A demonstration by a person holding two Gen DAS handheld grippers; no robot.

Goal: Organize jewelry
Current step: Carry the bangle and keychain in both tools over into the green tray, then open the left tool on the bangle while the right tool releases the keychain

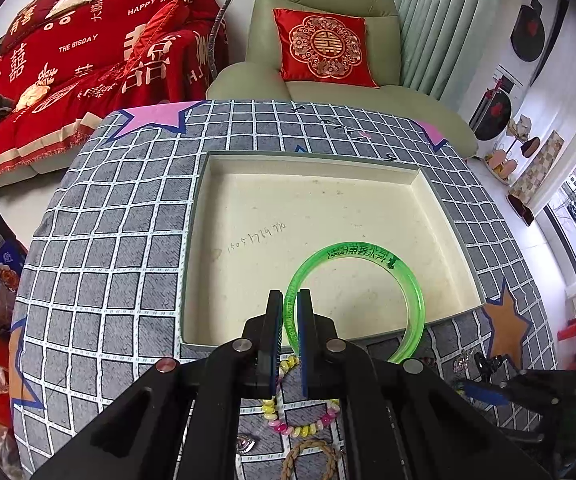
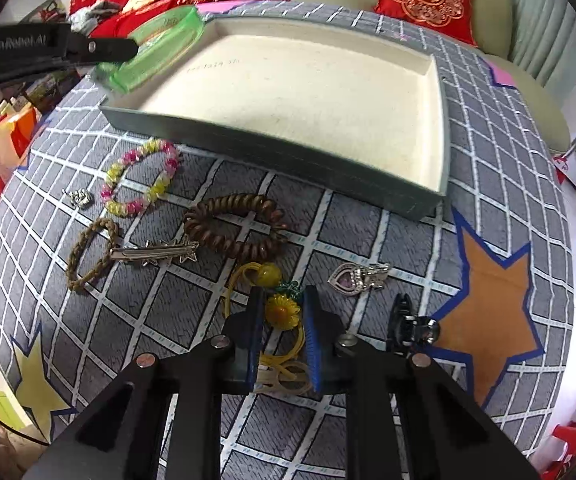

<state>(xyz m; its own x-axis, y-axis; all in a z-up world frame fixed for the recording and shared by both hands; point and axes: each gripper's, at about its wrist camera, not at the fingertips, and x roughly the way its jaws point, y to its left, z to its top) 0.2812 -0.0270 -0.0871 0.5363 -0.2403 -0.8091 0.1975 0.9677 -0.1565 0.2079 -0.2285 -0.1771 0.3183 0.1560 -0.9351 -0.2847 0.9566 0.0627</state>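
Note:
My left gripper (image 1: 291, 300) is shut on a clear green bangle (image 1: 388, 260) and holds it over the near edge of a shallow cream-lined tray (image 1: 248, 184); the bangle (image 2: 160, 46) and tray (image 2: 442, 128) also show in the right wrist view. My right gripper (image 2: 284, 304) stands around a yellow sunflower hair tie (image 2: 284, 312) on the checked cloth, jaws close on both sides of the flower. A pink-yellow bead bracelet (image 2: 140, 180), brown spiral hair tie (image 2: 236, 224), braided band (image 2: 88, 252), star hair clip (image 2: 156, 254) and heart pendant (image 2: 356, 276) lie nearby.
A small silver charm (image 2: 78, 198) lies left of the bracelet and a black claw clip (image 2: 408, 324) right of my right gripper. A green armchair (image 1: 328, 40) with a red cushion stands behind the table, and a red-covered sofa (image 1: 88, 60) to the left.

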